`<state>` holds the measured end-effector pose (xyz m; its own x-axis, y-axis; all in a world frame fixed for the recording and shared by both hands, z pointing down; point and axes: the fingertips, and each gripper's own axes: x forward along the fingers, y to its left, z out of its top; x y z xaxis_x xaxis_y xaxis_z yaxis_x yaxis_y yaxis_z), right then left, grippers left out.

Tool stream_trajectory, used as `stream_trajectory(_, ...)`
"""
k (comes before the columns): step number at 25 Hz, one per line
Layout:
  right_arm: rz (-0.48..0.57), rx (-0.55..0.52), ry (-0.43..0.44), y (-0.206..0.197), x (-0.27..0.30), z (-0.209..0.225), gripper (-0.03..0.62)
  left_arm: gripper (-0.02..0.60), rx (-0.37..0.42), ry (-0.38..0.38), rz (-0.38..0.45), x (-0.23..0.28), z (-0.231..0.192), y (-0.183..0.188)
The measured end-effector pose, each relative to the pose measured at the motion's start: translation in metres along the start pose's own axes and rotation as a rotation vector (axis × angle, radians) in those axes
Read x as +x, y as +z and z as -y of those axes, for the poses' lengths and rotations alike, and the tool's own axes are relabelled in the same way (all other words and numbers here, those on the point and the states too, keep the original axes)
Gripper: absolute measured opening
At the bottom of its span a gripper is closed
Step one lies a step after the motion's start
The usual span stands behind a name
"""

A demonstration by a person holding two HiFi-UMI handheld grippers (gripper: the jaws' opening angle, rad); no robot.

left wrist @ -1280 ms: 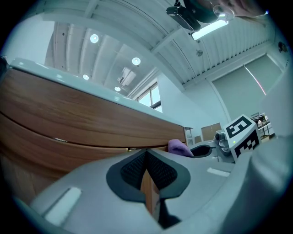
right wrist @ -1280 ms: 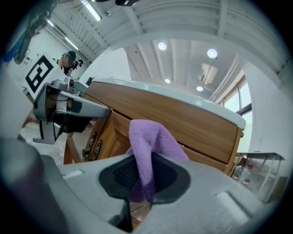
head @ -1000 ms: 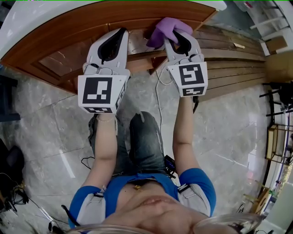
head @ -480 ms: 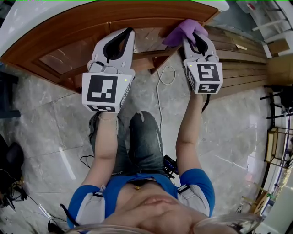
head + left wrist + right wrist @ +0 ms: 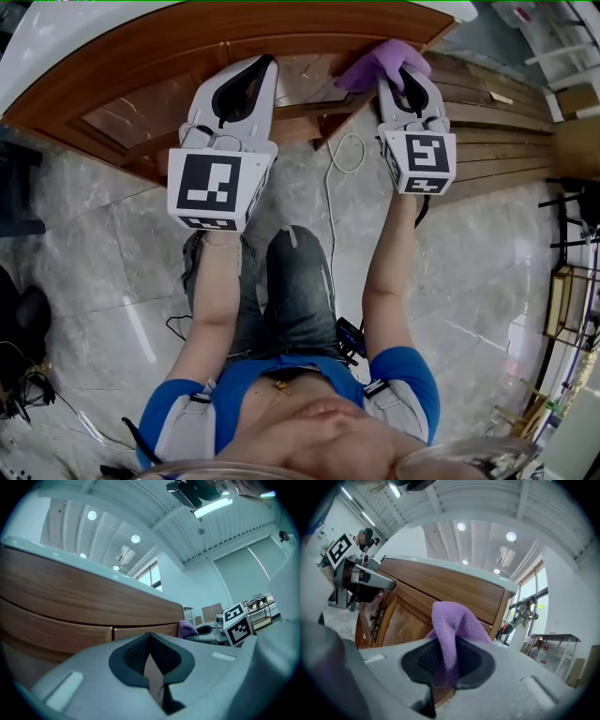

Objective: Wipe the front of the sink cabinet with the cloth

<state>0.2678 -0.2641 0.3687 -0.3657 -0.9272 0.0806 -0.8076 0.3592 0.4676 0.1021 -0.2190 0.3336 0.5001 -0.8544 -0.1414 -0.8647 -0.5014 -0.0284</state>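
Two tongs face the sink cabinet (image 5: 169,56): left tongs (image 5: 259,67) closed, empty; right tongs (image 5: 401,77) pinching the purple cloth (image 5: 380,56), seemingly against its front.

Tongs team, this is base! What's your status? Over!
Right tongs shut on purple fuzzy cloth, at the brown wooden sink cabinet's right end. Left tongs shut, empty, near the cabinet front. Nothing blocking. Over.

Grey tiled floor (image 5: 94,244) bears a white cable (image 5: 326,211) (looped by the sink cabinet (image 5: 141,56)) and wooden slats (image 5: 487,131).
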Motion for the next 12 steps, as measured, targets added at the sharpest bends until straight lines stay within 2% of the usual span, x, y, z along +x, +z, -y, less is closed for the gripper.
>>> stream_trajectory(8,-0.033,-0.037,-0.016,-0.017,0.003,-0.015,0.058,0.000,0.009,-0.034,-0.006,0.003,0.016,0.002)
stream_trajectory(12,-0.061,0.000,0.002,-0.034,0.006,-0.024,0.058,0.000,0.016,-0.038,-0.007,0.002,0.017,0.000)
